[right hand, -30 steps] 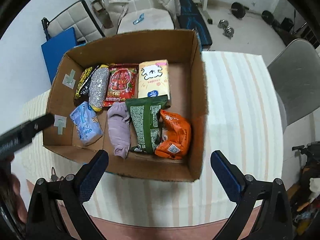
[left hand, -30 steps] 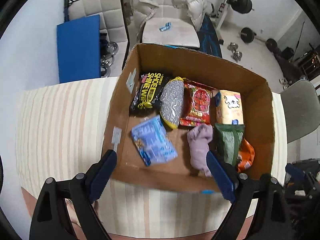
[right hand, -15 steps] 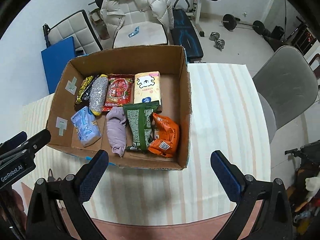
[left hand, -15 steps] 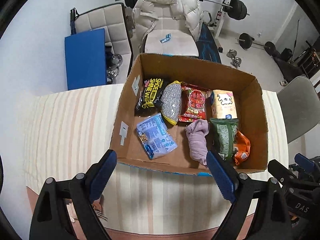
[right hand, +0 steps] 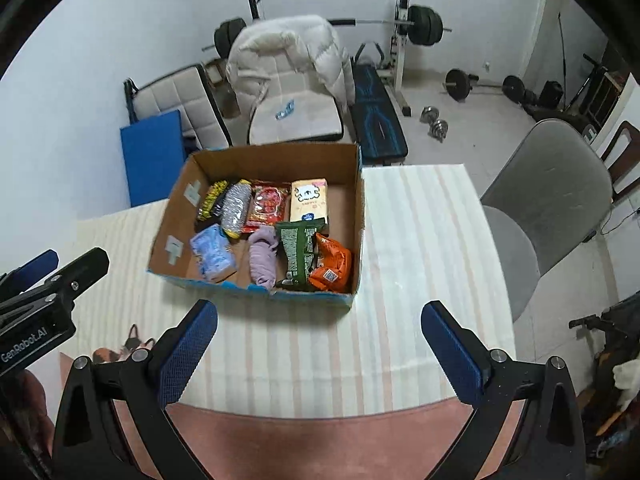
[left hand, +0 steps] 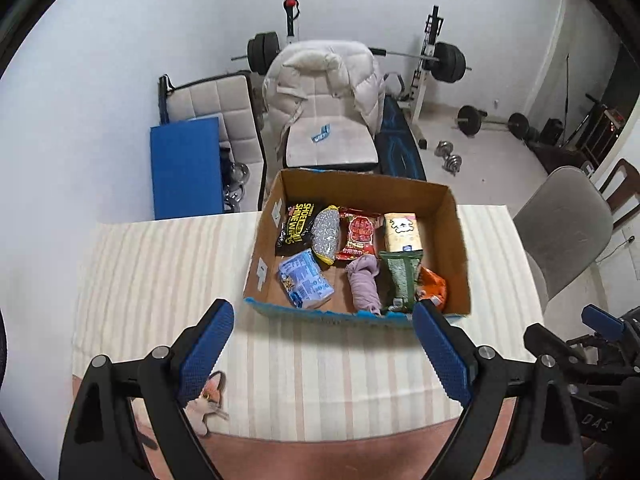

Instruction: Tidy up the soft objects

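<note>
A cardboard box (left hand: pixel 460 240) is set on the striped table (left hand: pixel 168 264), and the soft objects are contained within it. In the far row, from 9 to 3 o'clock, a black wipes pack (left hand: pixel 295 229), a silver mesh pouch (left hand: pixel 326 235), a red snack bag (left hand: pixel 358 236) and a cream tissue pack (left hand: pixel 402 232) are laid side by side. In the near row, a light blue pack (left hand: pixel 305 284), a rolled lilac cloth (left hand: pixel 363 286), a green bag (left hand: pixel 400 282) and an orange bag (right hand: pixel 332 268) are placed; the green bag overlaps the orange one.

In the left wrist view, the box is located at 12 o'clock from the left hand-held gripper (left hand: pixel 325 348), well apart from it. The jaws are spread wide and nothing is held. In the right wrist view, the box is found at 11 o'clock from the right hand-held gripper (right hand: pixel 320 344), likewise apart; its jaws are spread wide and empty.

Beyond the table, a chair draped with a white padded jacket (left hand: pixel 324 76) is seen at 12 o'clock, and a grey chair (right hand: pixel 556 188) at 3 o'clock.
</note>
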Demonstrator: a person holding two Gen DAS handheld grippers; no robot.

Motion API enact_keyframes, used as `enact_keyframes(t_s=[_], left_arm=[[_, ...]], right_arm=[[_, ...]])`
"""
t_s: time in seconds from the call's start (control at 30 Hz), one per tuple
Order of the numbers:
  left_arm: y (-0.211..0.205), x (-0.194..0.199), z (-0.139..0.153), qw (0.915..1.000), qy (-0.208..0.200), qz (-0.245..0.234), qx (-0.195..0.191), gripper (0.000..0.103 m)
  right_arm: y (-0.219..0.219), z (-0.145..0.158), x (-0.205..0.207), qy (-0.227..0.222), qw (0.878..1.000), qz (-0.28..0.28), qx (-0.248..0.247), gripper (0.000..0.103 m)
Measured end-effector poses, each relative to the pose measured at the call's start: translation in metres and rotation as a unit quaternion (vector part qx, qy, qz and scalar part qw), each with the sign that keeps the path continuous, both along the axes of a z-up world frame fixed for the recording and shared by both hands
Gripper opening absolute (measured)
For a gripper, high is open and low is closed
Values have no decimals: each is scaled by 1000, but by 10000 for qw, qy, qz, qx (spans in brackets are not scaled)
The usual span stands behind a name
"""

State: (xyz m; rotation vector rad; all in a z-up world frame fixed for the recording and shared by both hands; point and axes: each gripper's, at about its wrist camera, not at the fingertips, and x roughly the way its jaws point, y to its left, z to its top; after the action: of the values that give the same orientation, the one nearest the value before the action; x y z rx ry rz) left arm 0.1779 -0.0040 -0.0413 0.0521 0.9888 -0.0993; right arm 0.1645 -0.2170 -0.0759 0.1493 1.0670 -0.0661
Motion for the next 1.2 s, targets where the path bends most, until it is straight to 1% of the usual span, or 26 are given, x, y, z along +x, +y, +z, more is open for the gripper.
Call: enact_keyframes(t_s=[0.07, 0.17, 0.33, 0.53, 0.63, 0.73, 0.9, 0.93, 0.97, 1.2], left_arm=[[2, -15, 10, 10000, -18, -5, -49, 92], [5, -36, 24, 9999, -39, -6, -107, 92], [8, -67, 47, 9998, -120, -14, -184, 92], [3, -100, 62, 9997, -160, -93, -144, 92], [0, -108, 66, 9995, -175, -173, -184, 92], [-3, -113, 69, 9994, -229, -217, -141, 92], [-3, -113, 76, 9990, -402, -148, -83, 92], [-4, -113, 77, 9990, -425, -149, -61, 99], [-4, -112, 77, 9989, -435, -143, -30, 103], [-3, -110, 87, 9973, -732, -42, -3, 103]], right_arm=[[2, 14, -17, -92, 10000, 12, 17, 103], [5, 41, -47, -350, 9993, 17, -105, 103], [11, 75, -88, -575, 9982, 136, -100, 103], [14, 101, -125, -725, 9968, 263, -203, 103], [12, 109, -138, -729, 9968, 258, -209, 103], [7, 114, -147, -729, 9970, 211, -177, 103], [-2, 117, -147, -768, 9968, 170, -111, 103], [-3, 119, -147, -791, 9967, 133, -136, 103], [-5, 120, -145, -828, 9964, 104, -157, 103], [-7, 135, -140, -1060, 9936, 19, -381, 103]])
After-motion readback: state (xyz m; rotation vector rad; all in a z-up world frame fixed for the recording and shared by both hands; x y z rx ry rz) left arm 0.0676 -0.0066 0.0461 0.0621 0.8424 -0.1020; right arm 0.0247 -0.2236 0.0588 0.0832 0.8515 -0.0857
